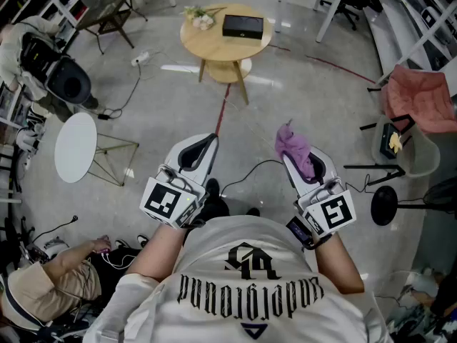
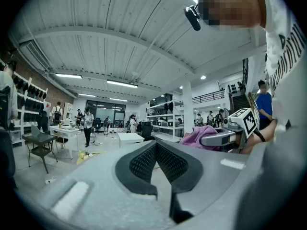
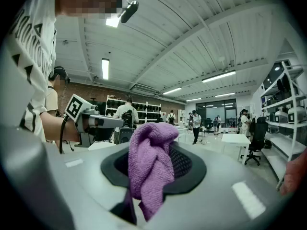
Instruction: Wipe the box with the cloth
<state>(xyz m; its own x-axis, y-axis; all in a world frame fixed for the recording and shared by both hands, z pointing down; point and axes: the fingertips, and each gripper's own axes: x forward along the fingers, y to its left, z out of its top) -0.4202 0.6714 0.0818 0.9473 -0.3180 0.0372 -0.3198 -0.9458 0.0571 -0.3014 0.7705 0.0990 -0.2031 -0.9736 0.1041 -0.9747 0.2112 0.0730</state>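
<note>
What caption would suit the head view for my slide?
Right tongs shut on a purple cloth, left tongs shut and empty, facing the black box on a round wooden table.

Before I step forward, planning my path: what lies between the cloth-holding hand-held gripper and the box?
Head view: only bare floor, then the round table under the box.

Right gripper (image 3: 156,153) pinches a bunched purple cloth (image 3: 148,174) between its jaws
</note>
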